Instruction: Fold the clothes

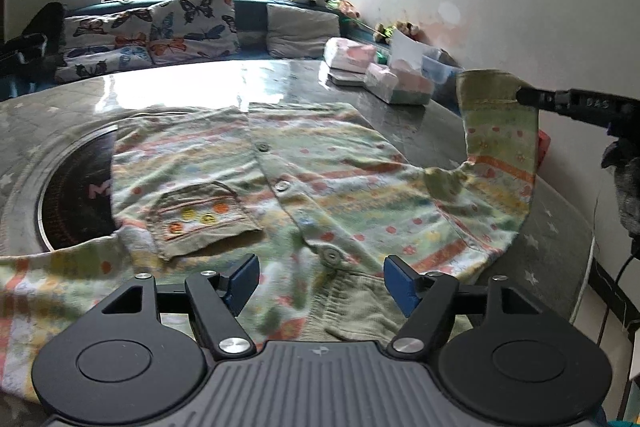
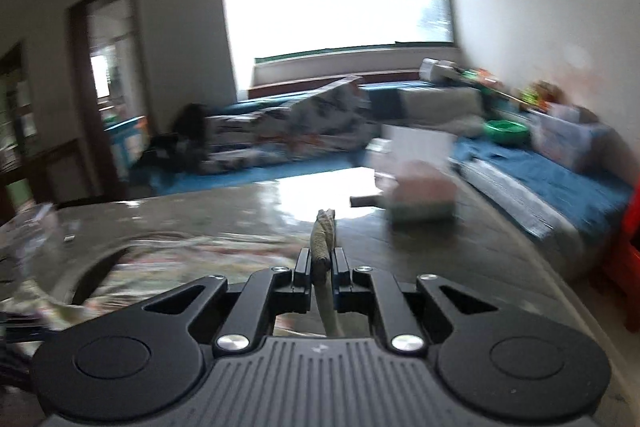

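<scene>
A green striped child's cardigan (image 1: 280, 183) with buttons and a small pocket lies spread on the round grey table (image 1: 192, 87). My left gripper (image 1: 320, 285) is open and empty, hovering just above the collar end near me. My right gripper (image 1: 524, 97) is shut on the cuff of the right sleeve (image 1: 500, 139) and holds it lifted above the table. In the right wrist view the gripper (image 2: 322, 267) pinches the ribbed cuff (image 2: 322, 241), and the view is motion-blurred.
A black inset hob (image 1: 76, 195) lies partly under the cardigan's left side. Tissue packs and boxes (image 1: 396, 83) stand at the table's far right. A bench with butterfly cushions (image 1: 160, 31) runs behind, under the window. A wall is close on the right.
</scene>
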The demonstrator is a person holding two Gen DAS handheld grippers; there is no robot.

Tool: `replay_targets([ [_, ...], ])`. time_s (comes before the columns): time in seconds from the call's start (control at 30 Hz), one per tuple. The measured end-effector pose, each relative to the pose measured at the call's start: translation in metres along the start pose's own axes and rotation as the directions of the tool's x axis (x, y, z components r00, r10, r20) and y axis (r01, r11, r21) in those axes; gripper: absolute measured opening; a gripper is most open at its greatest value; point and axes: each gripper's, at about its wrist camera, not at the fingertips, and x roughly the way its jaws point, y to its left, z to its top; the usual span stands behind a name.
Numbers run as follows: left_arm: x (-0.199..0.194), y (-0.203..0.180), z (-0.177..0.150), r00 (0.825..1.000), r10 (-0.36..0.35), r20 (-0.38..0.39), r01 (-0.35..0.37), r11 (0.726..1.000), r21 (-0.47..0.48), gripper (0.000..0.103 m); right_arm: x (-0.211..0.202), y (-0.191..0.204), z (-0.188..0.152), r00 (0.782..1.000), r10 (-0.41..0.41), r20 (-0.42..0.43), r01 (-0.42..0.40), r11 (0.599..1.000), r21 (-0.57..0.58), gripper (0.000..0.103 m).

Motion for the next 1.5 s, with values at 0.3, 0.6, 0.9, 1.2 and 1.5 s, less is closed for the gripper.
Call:
replay_targets([
  [0.3, -0.018, 0.026, -0.006, 0.998, 0.038, 0.041, -0.035, 0.997, -0.071, 0.073, 0.032, 0.095, 0.019, 0.975, 0.215, -0.059, -0.221, 0.964, -0.15, 0.008],
  [0.6, -0.031, 0.045, -0.017, 0.996, 0.071, 0.051, -0.064, 0.99, -0.129, 0.073, 0.068, 0.171, 0.002, 0.923, 0.34, -0.178, -0.373, 0.905, -0.206, 0.008],
  [0.9, -0.033, 0.052, -0.017, 0.995, 0.083, 0.055, -0.074, 0.986, -0.148, 0.073, 0.078, 0.184, -0.019, 0.885, 0.382, -0.268, -0.44, 0.874, -0.206, 0.021],
  [1.2, -0.035, 0.053, -0.012, 0.993, 0.093, 0.068, -0.082, 0.985, -0.149, 0.072, 0.071, 0.132, -0.031, 0.904, 0.254, -0.343, -0.343, 0.91, -0.231, 0.023],
  [1.5, -0.017, 0.036, -0.007, 0.998, 0.052, 0.047, -0.047, 0.994, -0.1, 0.063, 0.067, 0.076, -0.062, 0.894, 0.132, -0.428, -0.245, 0.944, -0.221, 0.023],
])
